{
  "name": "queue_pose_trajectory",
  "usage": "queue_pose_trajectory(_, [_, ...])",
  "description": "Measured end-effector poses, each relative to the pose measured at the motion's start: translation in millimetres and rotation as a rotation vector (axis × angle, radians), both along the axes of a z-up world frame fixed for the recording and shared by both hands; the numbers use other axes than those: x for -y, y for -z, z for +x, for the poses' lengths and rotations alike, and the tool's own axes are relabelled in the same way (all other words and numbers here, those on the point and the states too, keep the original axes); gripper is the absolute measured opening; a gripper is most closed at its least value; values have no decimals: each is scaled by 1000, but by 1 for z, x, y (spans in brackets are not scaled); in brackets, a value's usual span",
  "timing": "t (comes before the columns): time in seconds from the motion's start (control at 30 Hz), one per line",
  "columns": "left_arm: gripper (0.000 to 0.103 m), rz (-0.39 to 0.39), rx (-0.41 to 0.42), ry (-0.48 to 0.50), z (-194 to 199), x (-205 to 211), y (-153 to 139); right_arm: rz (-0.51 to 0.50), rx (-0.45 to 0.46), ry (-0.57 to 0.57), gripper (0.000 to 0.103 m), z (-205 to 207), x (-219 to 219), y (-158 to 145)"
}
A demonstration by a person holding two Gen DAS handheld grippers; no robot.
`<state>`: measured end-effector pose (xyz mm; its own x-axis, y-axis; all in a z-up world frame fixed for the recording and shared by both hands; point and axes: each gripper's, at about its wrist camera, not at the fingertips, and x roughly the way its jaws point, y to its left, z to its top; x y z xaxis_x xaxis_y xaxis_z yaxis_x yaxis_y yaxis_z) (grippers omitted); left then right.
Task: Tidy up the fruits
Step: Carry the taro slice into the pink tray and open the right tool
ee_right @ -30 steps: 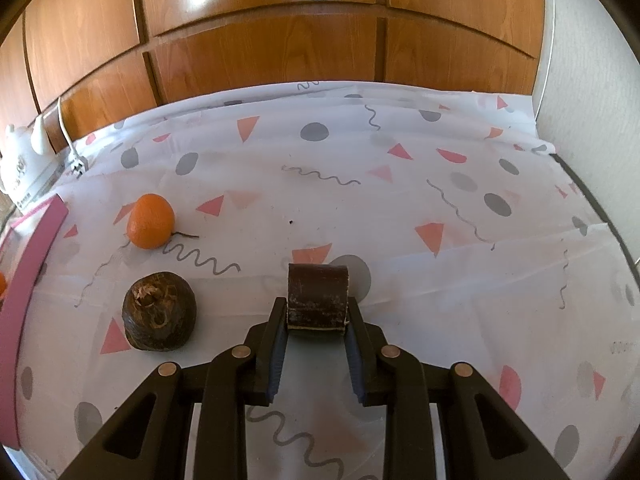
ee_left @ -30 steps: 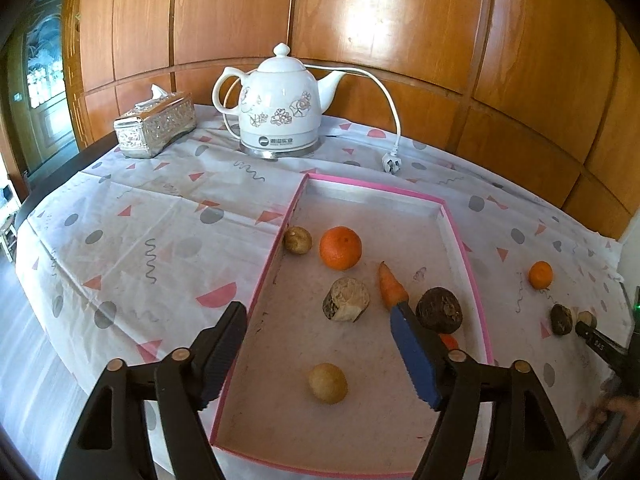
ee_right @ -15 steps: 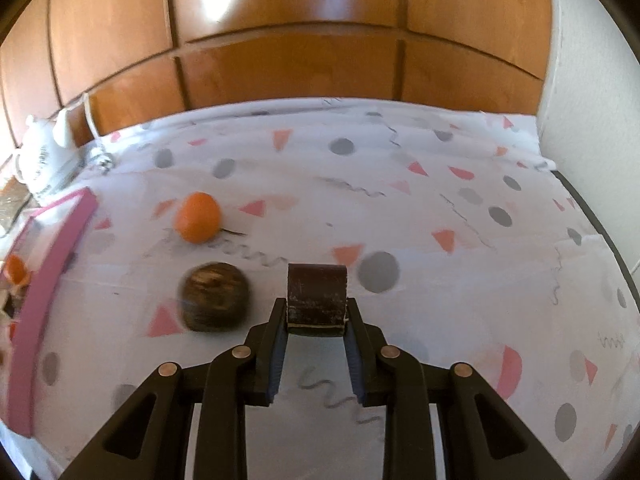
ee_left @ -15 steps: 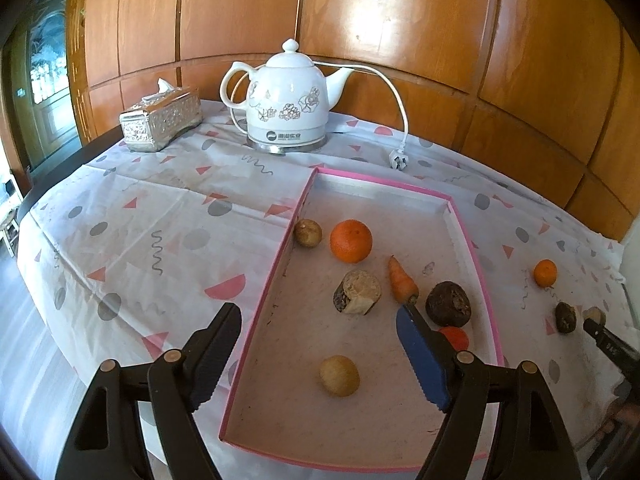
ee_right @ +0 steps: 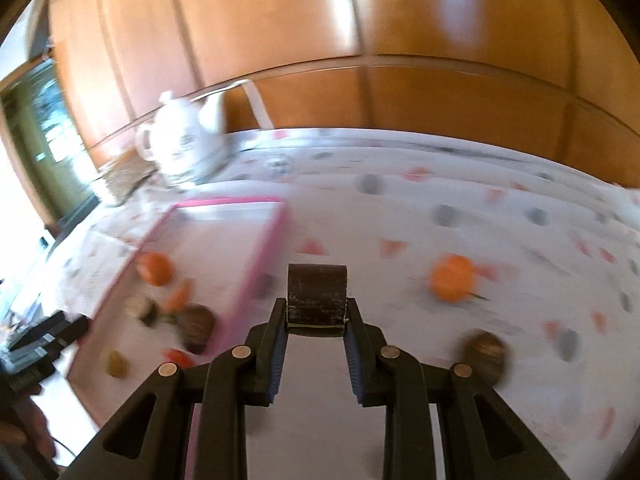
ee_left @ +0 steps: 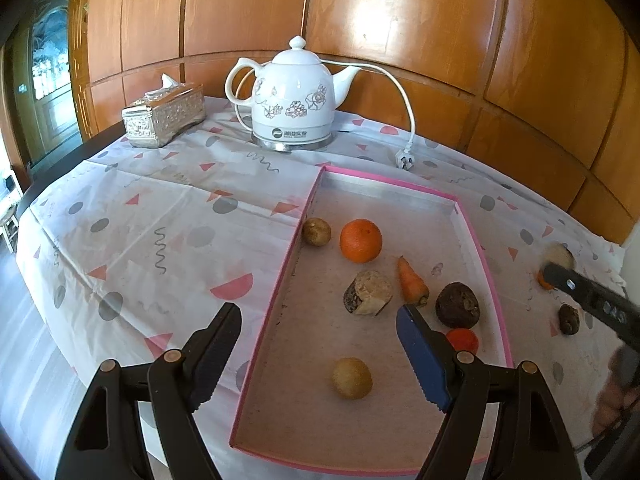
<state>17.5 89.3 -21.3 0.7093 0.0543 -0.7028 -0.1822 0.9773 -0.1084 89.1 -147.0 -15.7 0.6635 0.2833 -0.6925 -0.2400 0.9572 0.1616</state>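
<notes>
The right tool grips a dark brown chunk, held above the tabletop just right of the pink tray. The left tool hangs wide open and empty over the tray, which holds an orange, a carrot and brown tubers. A small orange and a dark fruit lie outside.

Left wrist camera looked steeply down from the table's near edge, close over the pink tray, facing the kettle. Right wrist camera, blurred, looked from the tray's right side; both caught tray and kettle.
</notes>
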Motion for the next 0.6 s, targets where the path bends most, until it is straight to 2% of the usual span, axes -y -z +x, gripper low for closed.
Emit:
queue_pose_trajectory(0.17, [80,-21,6,-25,1,-11,1,0,-26,-97,26,23,-58,4])
queue_pose_trajectory(0.43, [80,-26,1,-36,3,-17,4,-16,-90,-151,29,51,-109,22])
queue_pose_trajectory(0.47, [80,-28,2,-34,3,-17,4,-20,-98,-150,31,52,-111,25])
queue_pose_trajectory(0.5, [80,-29,2,-34,3,-17,4,-14,-102,-148,38,51,-109,26])
queue_pose_trajectory(0.6, [82,-32,2,-37,4,-16,3,-7,-75,-134,65,45,-103,24])
